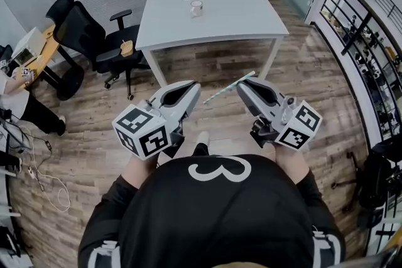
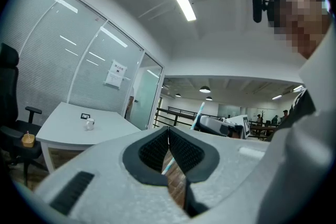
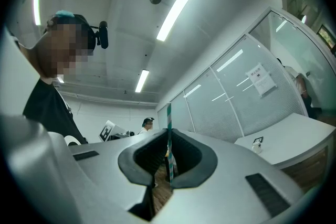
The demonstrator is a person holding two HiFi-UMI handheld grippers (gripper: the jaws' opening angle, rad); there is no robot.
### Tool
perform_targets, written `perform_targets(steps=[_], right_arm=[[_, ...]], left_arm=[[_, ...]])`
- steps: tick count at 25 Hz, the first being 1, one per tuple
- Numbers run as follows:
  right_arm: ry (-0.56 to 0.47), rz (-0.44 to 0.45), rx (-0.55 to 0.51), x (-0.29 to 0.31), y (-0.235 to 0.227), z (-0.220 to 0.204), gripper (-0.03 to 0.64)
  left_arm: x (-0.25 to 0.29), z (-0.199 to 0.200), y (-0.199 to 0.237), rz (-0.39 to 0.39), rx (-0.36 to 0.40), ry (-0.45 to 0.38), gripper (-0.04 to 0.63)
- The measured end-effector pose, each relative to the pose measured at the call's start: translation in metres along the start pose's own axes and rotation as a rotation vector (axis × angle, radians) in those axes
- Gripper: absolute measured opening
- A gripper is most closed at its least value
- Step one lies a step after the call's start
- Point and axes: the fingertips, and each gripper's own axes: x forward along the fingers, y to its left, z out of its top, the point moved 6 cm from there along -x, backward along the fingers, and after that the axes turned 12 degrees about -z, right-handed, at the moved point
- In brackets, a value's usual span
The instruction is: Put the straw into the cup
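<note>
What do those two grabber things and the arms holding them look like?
Both the left gripper and the right gripper are light grey, with long tapering jaws lined with black ribbed pads. Each carries a white cube printed with black square markers. The person's sleeves are black with some white print.

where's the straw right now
The straw is pinched in the right tongs, just right of centre in the head view. It slants down toward the left tongs, well short of the cup on the white table.
</note>
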Motion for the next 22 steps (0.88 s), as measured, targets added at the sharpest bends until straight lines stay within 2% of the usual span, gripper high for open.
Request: perform_targets(steps=[10,18,22], right_arm=[[0.010,-0.039,-0.027,0.026,-0.041,-0.002,0.031],[0.047,-0.056,-0.022,0.108,-0.103,-0.008,0.031],[0.029,-0.069,-0.024,0.119,-0.116,-0.009,0.031]], left_arm=[[0.030,0.004,0.045,-0.057,-0.002,-0.007,0.017],[0.053,0.023,0.149,-0.049,-0.049,0.001,0.017],[0.059,0.022,0.168,-0.056,-0.052,0.014,0.017]])
